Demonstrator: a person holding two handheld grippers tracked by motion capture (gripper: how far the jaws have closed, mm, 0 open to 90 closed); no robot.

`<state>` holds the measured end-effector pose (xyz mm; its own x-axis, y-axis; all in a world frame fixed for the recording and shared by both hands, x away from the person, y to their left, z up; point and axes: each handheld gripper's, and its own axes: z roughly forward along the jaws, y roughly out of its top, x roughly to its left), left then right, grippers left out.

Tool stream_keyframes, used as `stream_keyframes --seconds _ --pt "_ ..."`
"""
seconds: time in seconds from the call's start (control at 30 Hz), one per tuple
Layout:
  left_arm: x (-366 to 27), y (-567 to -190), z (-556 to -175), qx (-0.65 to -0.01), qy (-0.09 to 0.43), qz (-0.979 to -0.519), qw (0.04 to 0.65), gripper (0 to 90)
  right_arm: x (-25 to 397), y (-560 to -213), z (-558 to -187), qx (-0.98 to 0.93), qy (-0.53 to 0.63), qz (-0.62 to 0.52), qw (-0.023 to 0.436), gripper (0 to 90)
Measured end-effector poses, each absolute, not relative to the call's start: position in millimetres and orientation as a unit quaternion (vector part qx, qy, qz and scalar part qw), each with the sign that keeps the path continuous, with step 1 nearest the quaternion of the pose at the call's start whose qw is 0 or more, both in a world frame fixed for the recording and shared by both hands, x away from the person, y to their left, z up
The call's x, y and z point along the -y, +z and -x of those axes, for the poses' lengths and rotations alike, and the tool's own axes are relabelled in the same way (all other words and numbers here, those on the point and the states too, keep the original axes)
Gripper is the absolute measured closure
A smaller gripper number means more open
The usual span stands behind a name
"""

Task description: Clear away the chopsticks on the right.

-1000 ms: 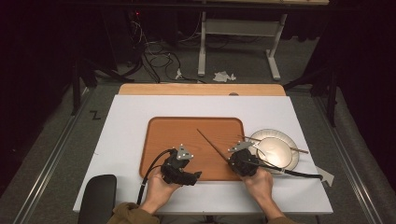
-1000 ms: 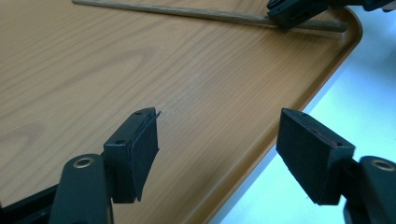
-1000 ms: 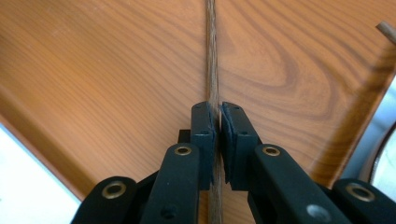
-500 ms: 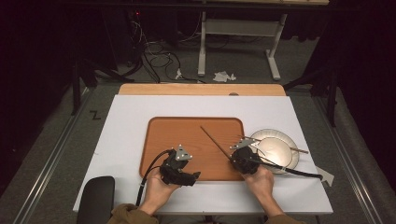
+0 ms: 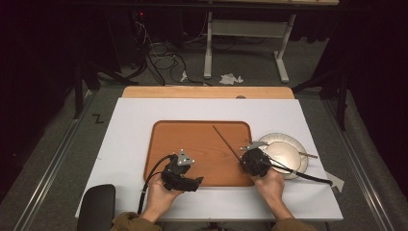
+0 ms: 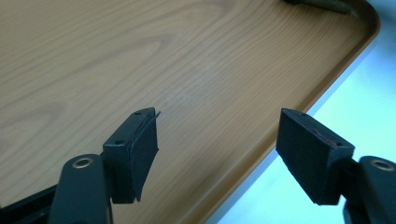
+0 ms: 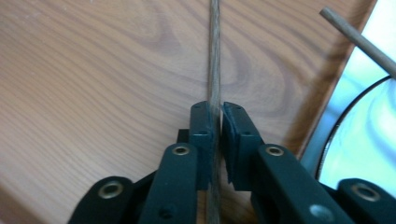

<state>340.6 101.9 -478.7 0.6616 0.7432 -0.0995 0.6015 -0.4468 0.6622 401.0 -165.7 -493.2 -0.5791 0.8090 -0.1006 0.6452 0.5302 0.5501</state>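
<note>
A thin dark wooden stick (image 7: 214,56) is clamped between the jaws of my right gripper (image 7: 215,109) and runs straight ahead over the brown wooden tray (image 7: 93,70). From above, that stick (image 5: 223,138) slants up and left from the right gripper (image 5: 244,158) at the tray's (image 5: 192,139) right side. A second stick (image 5: 308,155) lies across the white plate (image 5: 291,166) right of the tray. My left gripper (image 5: 196,182) hovers at the tray's near edge, and its jaws (image 6: 217,135) stand wide apart with nothing between them.
The tray lies on a white table top (image 5: 130,144) with a wooden strip (image 5: 207,92) along its far edge. A black pad (image 5: 96,207) sits at the near left corner. A small white paper scrap (image 5: 335,182) lies at the near right.
The right gripper has shifted slightly right and away, carrying the stick so its far tip now points further up the tray. The left gripper has barely moved.
</note>
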Motion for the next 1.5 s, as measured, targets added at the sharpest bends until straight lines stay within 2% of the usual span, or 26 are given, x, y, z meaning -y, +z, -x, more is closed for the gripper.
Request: stream_keyframes --seconds 0.23,0.5,0.7,1.03,1.5 --pt "-105 -479 -338 -0.401 0.103 -0.843 0.343 29.5 167 -489 -398 -0.859 0.237 -0.419 0.177 73.8" --pt "-108 -478 -338 -0.407 0.106 -0.840 0.344 29.5 174 -471 -389 -0.856 0.278 -0.404 0.163 69.7" --pt "-109 -479 -339 -0.408 0.106 -0.841 0.341 29.5 189 -454 -374 -0.857 0.306 -0.379 0.170 66.6" --pt "-108 -480 -341 -0.408 0.103 -0.841 0.341 29.6 221 -429 -363 -0.850 0.324 -0.367 0.194 68.4" --pt "-102 -482 -347 -0.400 0.096 -0.846 0.340 29.7 296 -400 -356 -0.818 0.328 -0.407 0.240 71.2"
